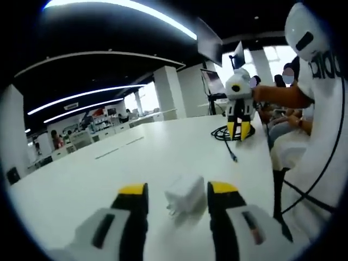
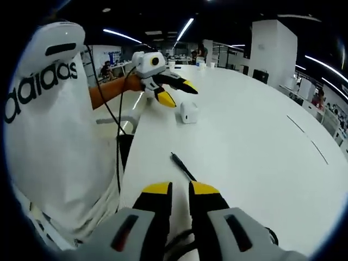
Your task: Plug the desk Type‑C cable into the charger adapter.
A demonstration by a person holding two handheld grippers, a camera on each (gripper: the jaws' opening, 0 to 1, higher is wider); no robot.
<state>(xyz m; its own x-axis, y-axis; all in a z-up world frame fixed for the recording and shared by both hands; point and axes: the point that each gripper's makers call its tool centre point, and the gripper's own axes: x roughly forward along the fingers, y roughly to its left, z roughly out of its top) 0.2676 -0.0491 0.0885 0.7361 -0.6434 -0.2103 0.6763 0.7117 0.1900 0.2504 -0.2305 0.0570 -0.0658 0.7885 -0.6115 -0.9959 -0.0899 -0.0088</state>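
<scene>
In the left gripper view the left gripper (image 1: 178, 190) has its jaws wide apart on either side of the white adapter (image 1: 185, 193), which lies on the white table (image 1: 109, 168) without touching them. Across the table the right gripper (image 1: 240, 129) stands over the coiled black cable (image 1: 225, 136). In the right gripper view the right gripper (image 2: 180, 190) has its jaws nearly together; whether they pinch the cable (image 2: 182, 166) running ahead, I cannot tell. Further off, the left gripper (image 2: 178, 93) hovers spread beside the adapter (image 2: 188, 111).
</scene>
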